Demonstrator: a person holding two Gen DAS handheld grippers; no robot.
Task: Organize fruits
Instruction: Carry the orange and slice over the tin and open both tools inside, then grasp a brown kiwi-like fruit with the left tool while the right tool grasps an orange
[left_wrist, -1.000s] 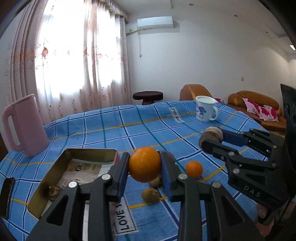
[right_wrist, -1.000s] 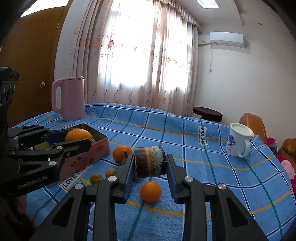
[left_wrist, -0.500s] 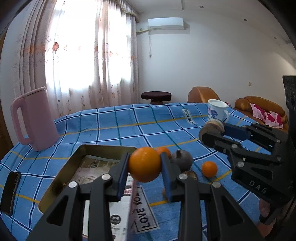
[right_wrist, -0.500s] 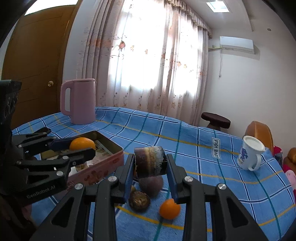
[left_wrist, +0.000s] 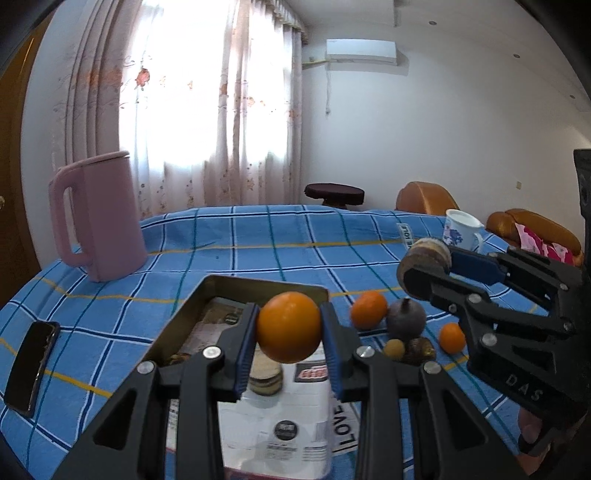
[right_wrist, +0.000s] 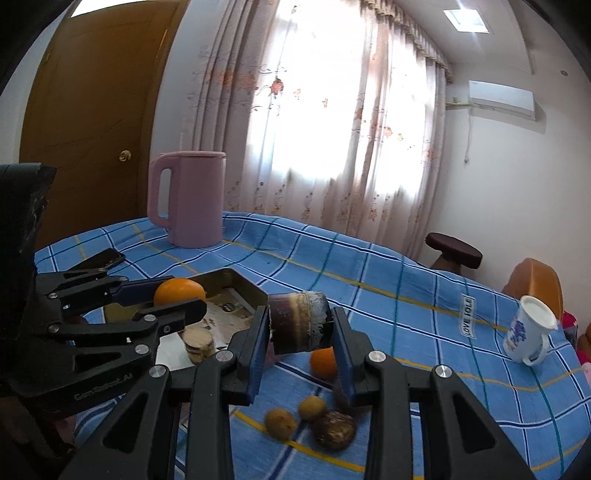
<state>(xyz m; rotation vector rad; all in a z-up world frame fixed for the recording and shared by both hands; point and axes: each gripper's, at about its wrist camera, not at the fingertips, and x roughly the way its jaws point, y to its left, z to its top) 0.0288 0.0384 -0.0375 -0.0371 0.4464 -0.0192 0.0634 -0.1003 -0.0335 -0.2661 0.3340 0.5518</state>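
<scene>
Two grippers are up over a table covered with a blue checked cloth (left_wrist: 258, 236), each with something clamped between its fingers. The left gripper (left_wrist: 289, 328) pinches a large orange (left_wrist: 289, 326) on both sides, and it hangs above the open metal tin (left_wrist: 207, 291). Below the orange, inside the tin, sits a short stack of round pale slices (left_wrist: 265, 382) on printed paper. From the right wrist view the same orange (right_wrist: 180, 291) shows over the tin (right_wrist: 240, 286), with the stack (right_wrist: 198, 341) resting on the tin floor.

The right gripper (right_wrist: 300, 325) grips a short dark cylinder with pale bands (right_wrist: 300, 321), lying on its side between the pads, held above the cloth just to the right of the tin. In the left wrist view that cylinder (left_wrist: 424, 258) shows end-on at the tip of the right gripper (left_wrist: 430, 264).

Loose fruit lies on the cloth beneath and beyond the right gripper: a small orange (right_wrist: 323, 362), two little brownish round fruits (right_wrist: 280, 422) (right_wrist: 312, 406) and a dark wrinkled one (right_wrist: 334, 430), close together. The left wrist view adds a medium orange (left_wrist: 368, 309) touching a dark purple round fruit with a stem (left_wrist: 406, 319), and a small orange (left_wrist: 451, 338) a little apart.

Farther off, a phone (left_wrist: 31, 367) lies at the left of the table, a pink kettle (left_wrist: 98, 218) stands behind it, and a white mug with blue print (right_wrist: 528, 330) stands at the far right.
</scene>
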